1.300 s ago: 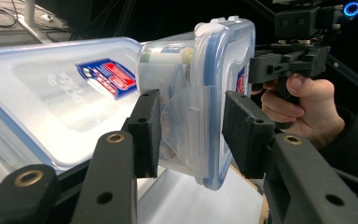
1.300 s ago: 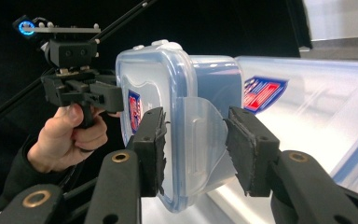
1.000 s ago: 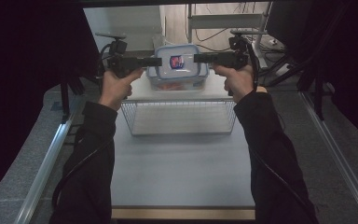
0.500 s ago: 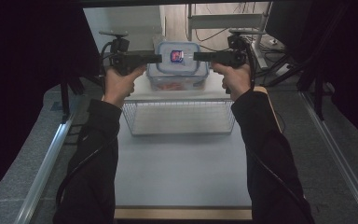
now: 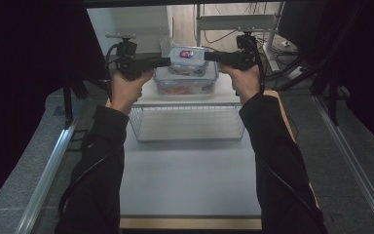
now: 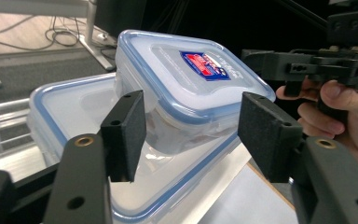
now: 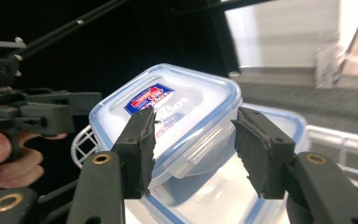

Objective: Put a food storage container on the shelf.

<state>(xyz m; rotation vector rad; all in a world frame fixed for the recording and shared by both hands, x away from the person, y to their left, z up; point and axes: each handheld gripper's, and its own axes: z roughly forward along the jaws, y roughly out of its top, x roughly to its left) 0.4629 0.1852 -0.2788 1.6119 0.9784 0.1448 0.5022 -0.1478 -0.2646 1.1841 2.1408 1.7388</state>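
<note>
Fingers of the left gripper [image 5: 163,62] and right gripper [image 5: 212,56] flank the small lidded container [image 5: 187,55] stacked on a larger container [image 5: 186,80] atop a wire basket [image 5: 187,122] on the table [image 5: 187,185]. Left gripper view: fingers [image 6: 123,135] apart, unclamped. Right gripper view: fingers [image 7: 140,149] apart likewise. Rigid, smooth plastic, probably slippery; grip below the lid rim.

Sticker: a blue and red label on the lid of the small container [image 6: 186,88], ahead of the left gripper [image 6: 193,135] and between its spread jaws.
Sticker wording: white print on the blue and red, too small and blurred to read.
Same sticker, right gripper view: on the lid just beyond the right gripper [image 7: 193,140], partly behind one pad; no letters legible.
Embossed lettering: faint raised marks on the lid beside the sticker, not readable.
Large container [image 6: 70,112] lid: no readable text.
</note>
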